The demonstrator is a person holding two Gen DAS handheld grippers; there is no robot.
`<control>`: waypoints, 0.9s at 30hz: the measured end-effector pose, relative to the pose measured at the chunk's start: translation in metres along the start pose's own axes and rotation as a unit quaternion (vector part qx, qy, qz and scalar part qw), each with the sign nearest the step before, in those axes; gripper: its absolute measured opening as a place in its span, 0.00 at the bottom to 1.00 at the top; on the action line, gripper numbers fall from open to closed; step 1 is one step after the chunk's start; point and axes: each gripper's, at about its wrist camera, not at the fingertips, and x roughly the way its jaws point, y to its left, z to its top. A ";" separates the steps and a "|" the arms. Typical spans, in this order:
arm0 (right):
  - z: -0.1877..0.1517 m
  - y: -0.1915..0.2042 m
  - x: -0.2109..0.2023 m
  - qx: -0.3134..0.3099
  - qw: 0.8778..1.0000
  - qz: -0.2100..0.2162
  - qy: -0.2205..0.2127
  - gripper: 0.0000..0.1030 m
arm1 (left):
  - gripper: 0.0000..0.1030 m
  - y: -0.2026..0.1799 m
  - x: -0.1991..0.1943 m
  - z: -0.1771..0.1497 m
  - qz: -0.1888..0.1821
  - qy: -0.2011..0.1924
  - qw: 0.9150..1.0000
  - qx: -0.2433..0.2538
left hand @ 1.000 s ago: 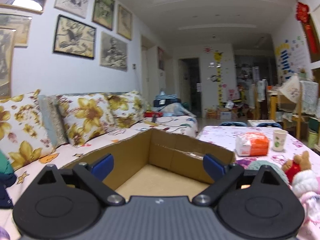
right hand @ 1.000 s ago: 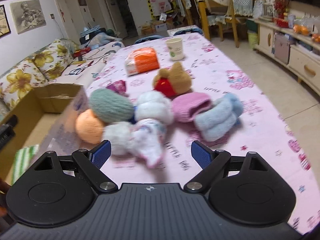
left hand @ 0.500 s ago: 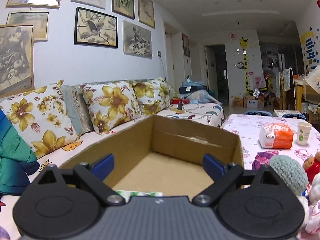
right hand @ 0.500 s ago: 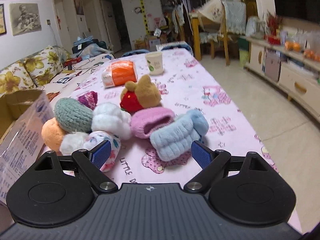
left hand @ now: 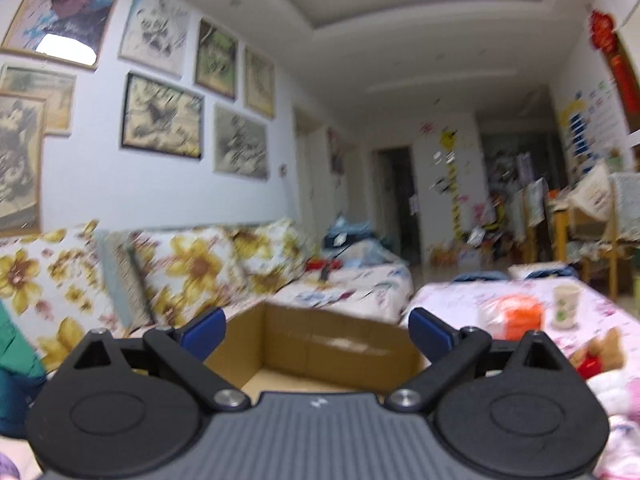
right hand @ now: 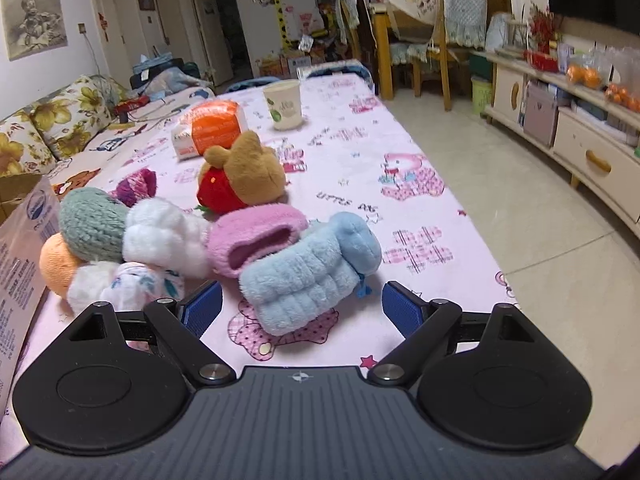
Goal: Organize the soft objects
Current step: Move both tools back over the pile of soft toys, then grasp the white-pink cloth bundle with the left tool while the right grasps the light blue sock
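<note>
A heap of soft items lies on the pink tablecloth [right hand: 420,240]. A light blue fluffy roll [right hand: 312,272] lies just ahead of my open, empty right gripper [right hand: 302,310]. Behind it are a pink fluffy hat [right hand: 256,240], a white fluffy piece [right hand: 164,236], a green knitted ball [right hand: 92,224], an orange ball [right hand: 58,264], a patterned white cloth [right hand: 132,288] and a brown and red plush toy [right hand: 244,176]. My left gripper [left hand: 318,328] is open and empty above the open cardboard box [left hand: 320,344].
An orange and white packet [right hand: 208,128] and a paper cup [right hand: 284,106] stand farther back on the table. The box side [right hand: 20,264] is at the table's left edge. A sofa with flowered cushions [left hand: 192,268] is beyond the box. Floor and a sideboard [right hand: 580,140] lie right.
My right gripper has moved closer to the heap and toward the blue roll. The left wrist view has tilted upward, so less of the box inside shows.
</note>
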 end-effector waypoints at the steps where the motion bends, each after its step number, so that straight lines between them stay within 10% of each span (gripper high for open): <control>1: 0.000 -0.002 0.004 0.001 1.000 0.001 0.003 1.00 | 0.95 -0.004 -0.002 0.001 -0.011 -0.005 1.000 0.002; 7: -0.004 -0.002 0.020 0.002 1.000 0.020 0.021 1.00 | 0.95 -0.038 -0.014 -0.004 -0.120 0.005 0.992 0.032; 15: -0.001 -0.013 0.039 0.011 0.999 0.041 0.032 1.00 | 0.88 -0.085 -0.005 -0.030 -0.260 0.094 0.959 0.059; 27: 0.003 -0.021 0.057 0.006 0.996 0.080 0.042 1.00 | 0.66 -0.132 0.017 -0.070 -0.312 0.161 0.928 0.126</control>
